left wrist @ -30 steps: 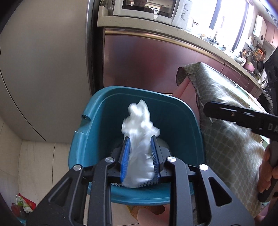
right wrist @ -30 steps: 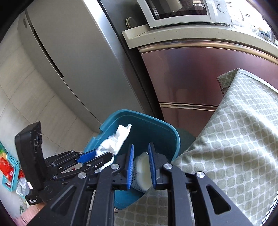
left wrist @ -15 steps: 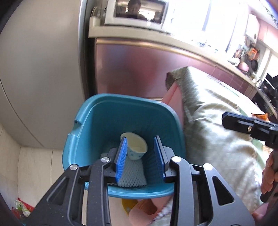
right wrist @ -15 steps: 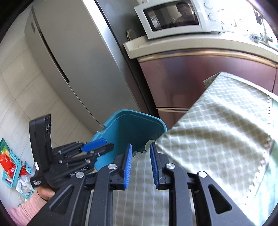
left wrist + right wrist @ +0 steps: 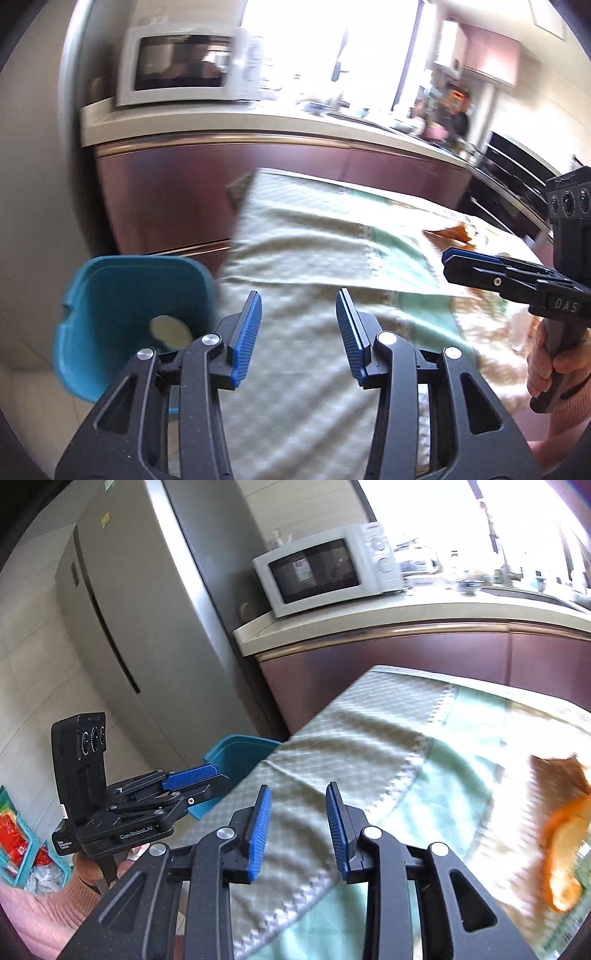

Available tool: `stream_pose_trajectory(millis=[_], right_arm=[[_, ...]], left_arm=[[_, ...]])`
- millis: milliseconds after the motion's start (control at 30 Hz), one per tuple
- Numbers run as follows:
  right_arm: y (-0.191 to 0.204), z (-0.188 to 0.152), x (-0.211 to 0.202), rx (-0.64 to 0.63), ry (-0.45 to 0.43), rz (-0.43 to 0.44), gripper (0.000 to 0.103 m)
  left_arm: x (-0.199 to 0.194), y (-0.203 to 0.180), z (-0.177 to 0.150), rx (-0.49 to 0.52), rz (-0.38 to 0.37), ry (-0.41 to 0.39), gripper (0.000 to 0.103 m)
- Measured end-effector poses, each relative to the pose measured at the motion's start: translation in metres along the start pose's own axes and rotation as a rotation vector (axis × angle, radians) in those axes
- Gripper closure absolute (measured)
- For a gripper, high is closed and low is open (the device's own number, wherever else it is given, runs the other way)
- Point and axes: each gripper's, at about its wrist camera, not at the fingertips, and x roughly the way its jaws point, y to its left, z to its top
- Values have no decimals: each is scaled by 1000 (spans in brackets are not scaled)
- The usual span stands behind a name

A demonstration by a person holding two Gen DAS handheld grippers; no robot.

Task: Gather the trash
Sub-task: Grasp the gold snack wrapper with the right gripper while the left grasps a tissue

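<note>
Holding my left gripper [image 5: 298, 334] wide apart and empty at lower centre of its frame, I see only the checked cloth [image 5: 314, 236] between its blue pads. The teal bin [image 5: 110, 295] sits at lower left of that view, just beside the cloth's edge, with a pale cup [image 5: 170, 328] lying inside it. My right gripper [image 5: 298, 821] is also parted and holds nothing, low in its own frame over the same cloth. At the right edge of that view lies an orange scrap [image 5: 565, 849], blurred, resting on the cloth well apart from the pads. A microwave [image 5: 325, 572] stands on the counter [image 5: 406, 620] in the upper middle, with the fridge [image 5: 147, 609] at upper left.
</note>
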Motion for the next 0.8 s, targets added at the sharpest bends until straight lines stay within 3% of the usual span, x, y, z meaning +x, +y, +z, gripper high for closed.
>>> stream_pose_trajectory(millis=[300,467,633,800], right_arm=[[-71,-45,-103,131,-107,-232,70],[-111,-75,-150,217,-141,-394,61],[-143,-108,-176,303,-130,-480,52],[-154,-131,-177,342,-102,-484,46]], left_arm=[[20,-134,-13,185,-272,76,58],[34,-198,-31,265,-399,136,54],[57,-240,-41,322,-468,194,52],[78,-267,-47,348,-477,245,52]])
